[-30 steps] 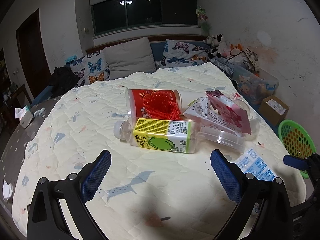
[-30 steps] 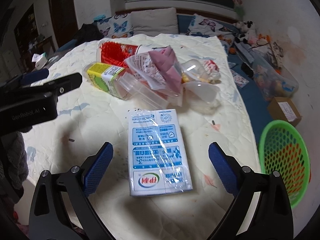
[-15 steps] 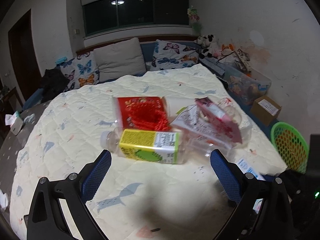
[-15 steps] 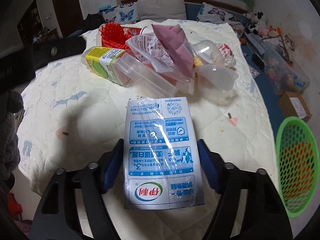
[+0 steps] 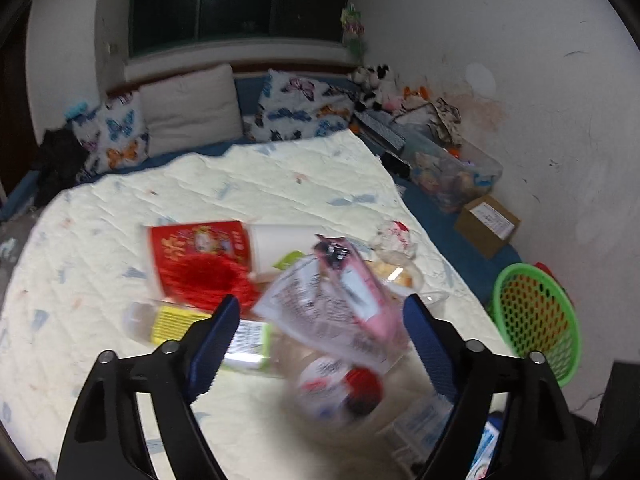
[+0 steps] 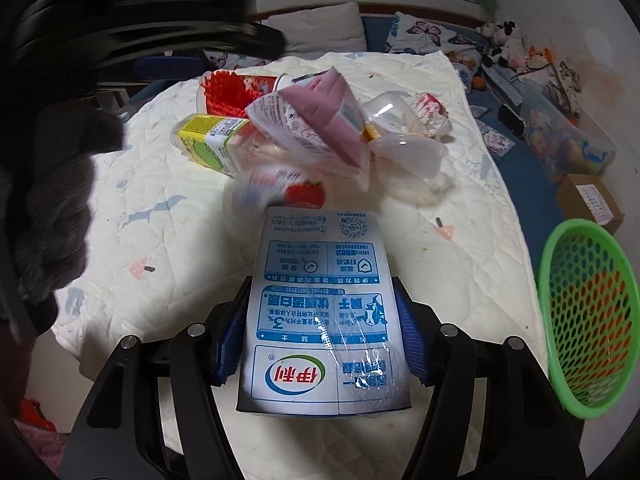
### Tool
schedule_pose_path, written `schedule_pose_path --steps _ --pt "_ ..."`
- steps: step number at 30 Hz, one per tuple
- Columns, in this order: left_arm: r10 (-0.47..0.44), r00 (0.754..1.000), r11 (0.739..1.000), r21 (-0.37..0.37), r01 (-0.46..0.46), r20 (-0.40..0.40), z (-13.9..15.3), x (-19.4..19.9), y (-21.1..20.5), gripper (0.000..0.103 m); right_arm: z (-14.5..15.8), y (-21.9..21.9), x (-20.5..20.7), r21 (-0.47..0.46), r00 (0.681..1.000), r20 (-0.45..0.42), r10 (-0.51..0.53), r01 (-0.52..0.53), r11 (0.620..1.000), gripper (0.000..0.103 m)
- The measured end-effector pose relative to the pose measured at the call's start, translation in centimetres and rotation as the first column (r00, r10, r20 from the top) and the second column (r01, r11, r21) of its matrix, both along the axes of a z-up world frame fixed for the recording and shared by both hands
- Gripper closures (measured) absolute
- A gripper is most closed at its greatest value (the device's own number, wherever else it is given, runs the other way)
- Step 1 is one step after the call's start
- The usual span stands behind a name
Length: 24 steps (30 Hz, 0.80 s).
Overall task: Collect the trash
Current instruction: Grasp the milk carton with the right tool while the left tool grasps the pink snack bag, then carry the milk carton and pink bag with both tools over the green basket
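My right gripper point(image 6: 320, 336) is shut on a blue and white milk carton point(image 6: 320, 300), held over the quilted bed. My left gripper point(image 5: 324, 344) is open, its jaws on either side of the trash pile: a pink and white pouch point(image 5: 340, 304), a blurred red-capped container point(image 5: 340, 388), a yellow-green labelled bottle point(image 5: 172, 320) and a red cup point(image 5: 200, 256). The pile also shows in the right wrist view, with the pouch point(image 6: 316, 116) and the bottle point(image 6: 212, 142). A green basket point(image 6: 588, 316) stands on the floor to the right.
The quilted bed point(image 5: 200, 192) carries the trash. Pillows point(image 5: 188, 112) lie at its head. A cardboard box point(image 5: 486, 226) and a clear storage bin point(image 5: 452, 172) stand along the right wall. The green basket also shows in the left wrist view point(image 5: 536, 316).
My right gripper closed on the milk carton and lifted it. My left gripper moved forward and right over the trash pile and narrowed its opening.
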<state>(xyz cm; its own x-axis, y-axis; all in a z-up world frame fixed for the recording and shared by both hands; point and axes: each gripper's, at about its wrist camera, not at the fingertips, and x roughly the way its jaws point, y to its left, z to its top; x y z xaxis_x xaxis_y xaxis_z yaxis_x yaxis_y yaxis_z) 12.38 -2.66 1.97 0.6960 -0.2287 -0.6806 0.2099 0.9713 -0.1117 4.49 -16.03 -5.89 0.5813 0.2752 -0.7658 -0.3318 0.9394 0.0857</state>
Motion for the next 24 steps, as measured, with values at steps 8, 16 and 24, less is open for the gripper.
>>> schedule_pose_path --steps 8,16,24 --pt "-0.061 0.996 0.998 -0.01 0.06 -0.071 -2.0 2.5 -2.4 0.037 0.7 -1.7 -1.1 0.017 0.999 0.021 -0.036 0.036 0.999 0.038" --pt "-0.062 0.992 0.998 0.018 0.065 -0.108 -3.6 4.2 -3.4 0.044 1.2 -3.9 -1.5 0.03 0.995 0.037 -0.089 0.088 0.996 0.038" --pt "-0.078 0.986 0.997 -0.027 0.075 -0.147 -4.4 4.7 -3.2 0.074 2.0 -6.6 -1.7 0.039 0.985 0.064 -0.163 0.161 0.986 0.038"
